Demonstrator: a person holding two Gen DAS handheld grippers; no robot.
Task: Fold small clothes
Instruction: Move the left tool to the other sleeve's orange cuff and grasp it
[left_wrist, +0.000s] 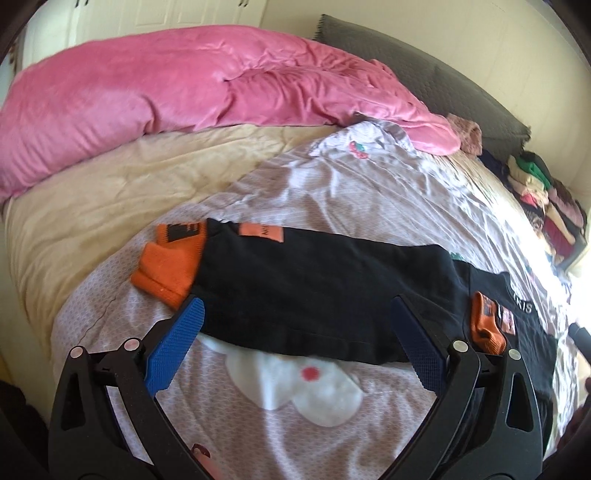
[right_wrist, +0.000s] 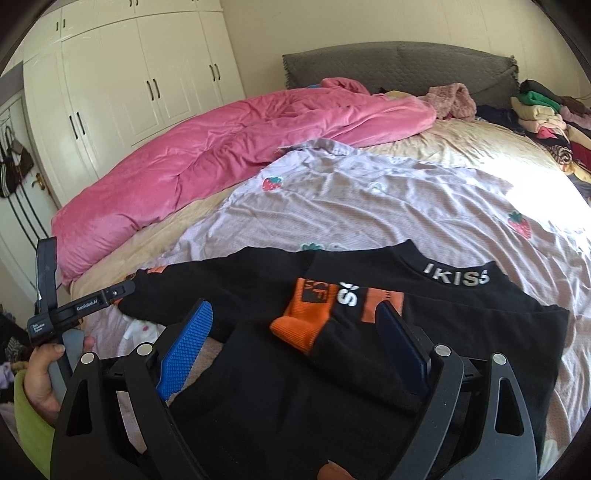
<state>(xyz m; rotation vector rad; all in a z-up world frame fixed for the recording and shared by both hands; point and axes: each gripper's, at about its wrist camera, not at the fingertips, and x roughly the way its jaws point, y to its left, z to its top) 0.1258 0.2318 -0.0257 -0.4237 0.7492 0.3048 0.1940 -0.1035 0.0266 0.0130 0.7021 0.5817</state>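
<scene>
A small black top (left_wrist: 314, 288) with orange cuffs lies flat on the lilac sheet (left_wrist: 332, 192). Its left sleeve stretches out to an orange cuff (left_wrist: 166, 266). The other orange cuff (right_wrist: 301, 319) is folded across the body, below the "IKISS" collar (right_wrist: 458, 277). My left gripper (left_wrist: 295, 317) is open, its blue pads on either side of the sleeve's near edge, holding nothing. My right gripper (right_wrist: 295, 328) is open over the top's body (right_wrist: 277, 406), with the folded cuff between its fingers. The left gripper's body also shows in the right wrist view (right_wrist: 85, 302), held in a hand.
A pink duvet (left_wrist: 147, 92) lies across the far side of the bed over a cream blanket (left_wrist: 110, 184). A grey headboard cushion (right_wrist: 399, 62) stands behind. Stacked folded clothes (right_wrist: 546, 114) sit at the right edge. White wardrobes (right_wrist: 129, 74) line the left wall.
</scene>
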